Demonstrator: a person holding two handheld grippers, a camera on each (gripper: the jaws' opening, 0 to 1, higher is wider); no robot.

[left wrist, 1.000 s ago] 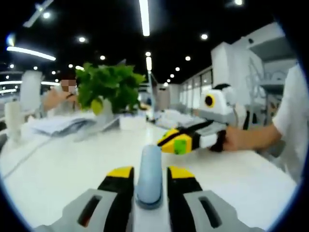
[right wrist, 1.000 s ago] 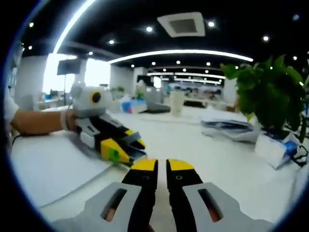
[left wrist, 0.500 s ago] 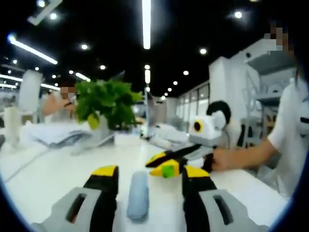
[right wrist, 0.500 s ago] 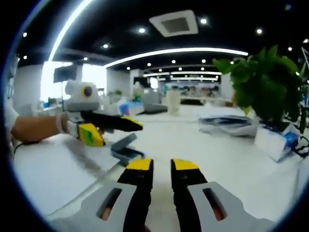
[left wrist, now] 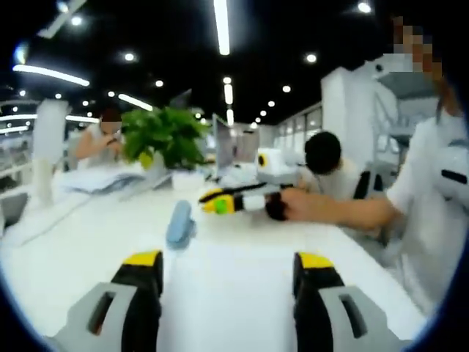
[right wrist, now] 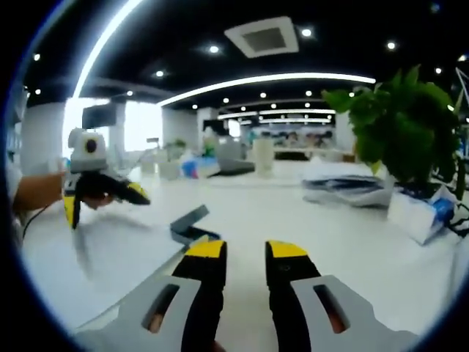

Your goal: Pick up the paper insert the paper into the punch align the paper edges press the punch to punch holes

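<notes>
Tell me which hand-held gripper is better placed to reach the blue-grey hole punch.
Probably the right hand-held gripper: the small blue-grey hole punch lies just past its tips; the left hand-held gripper hangs apart from it.

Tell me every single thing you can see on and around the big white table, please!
hole punch: one, blue-grey, on the table, lever raised in the right gripper view
paper: one white sheet, flat on the table between the left gripper's jaws
table: one, white, long
potted plant: one, green leaves, at the table's far side
stack of papers: one pile, pale, beside the plant
pale cylinder: one, cream, far along the table
other people: two seated, one beyond the plant, one dark-haired behind the right gripper
ceiling lights: many, white strips and spots
person's arm: one, white sleeve, holding the right gripper
left gripper: one, black and yellow, jaws wide open
right gripper: one, black and yellow, small gap between jaws
</notes>
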